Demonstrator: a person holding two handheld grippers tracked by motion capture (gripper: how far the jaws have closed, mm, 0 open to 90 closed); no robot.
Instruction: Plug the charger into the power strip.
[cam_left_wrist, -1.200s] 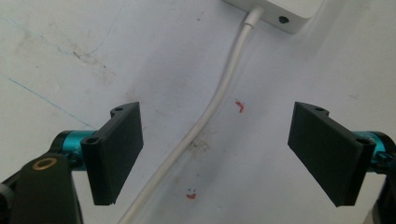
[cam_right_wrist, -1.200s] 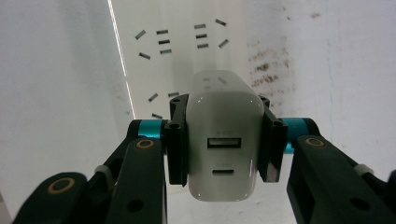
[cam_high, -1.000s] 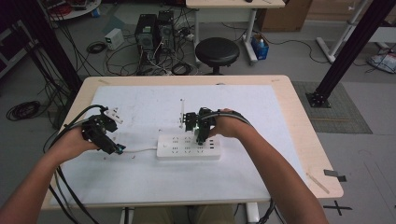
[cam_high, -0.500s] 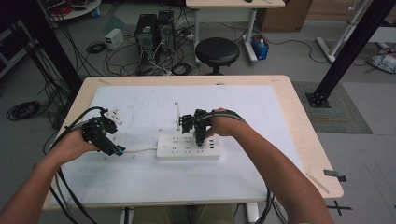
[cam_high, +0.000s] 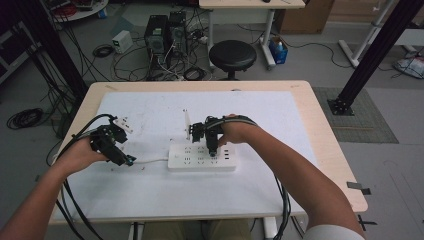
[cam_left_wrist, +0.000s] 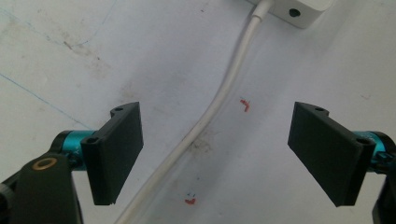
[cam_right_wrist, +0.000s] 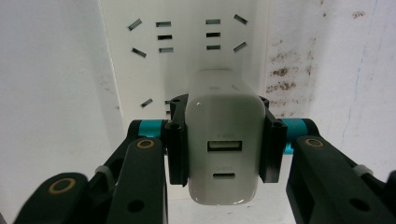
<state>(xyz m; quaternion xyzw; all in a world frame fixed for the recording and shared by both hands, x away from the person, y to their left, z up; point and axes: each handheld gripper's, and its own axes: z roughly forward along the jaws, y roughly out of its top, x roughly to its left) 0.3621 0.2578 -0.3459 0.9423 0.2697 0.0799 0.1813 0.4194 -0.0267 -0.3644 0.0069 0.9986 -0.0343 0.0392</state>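
**Charger held over the power strip: alignment is the risk**

The right tongs (cam_right_wrist: 222, 149) clamp a white USB charger (cam_right_wrist: 223, 140) directly above the power strip (cam_high: 201, 162). Its prongs are hidden beneath its body, so I cannot tell whether they meet the slots; a tilt could jam them or shove the strip across the worktop (cam_high: 280, 120). The left tongs (cam_left_wrist: 217, 154) stand released, straddling the strip's cord (cam_left_wrist: 210, 112) without touching it.

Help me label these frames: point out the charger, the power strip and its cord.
charger (cam_right_wrist: 225, 140), right gripper view, its port face.
power strip (cam_high: 186, 161), high view, its top left of the gripper.
cord (cam_left_wrist: 219, 100), left gripper view, mid-length.
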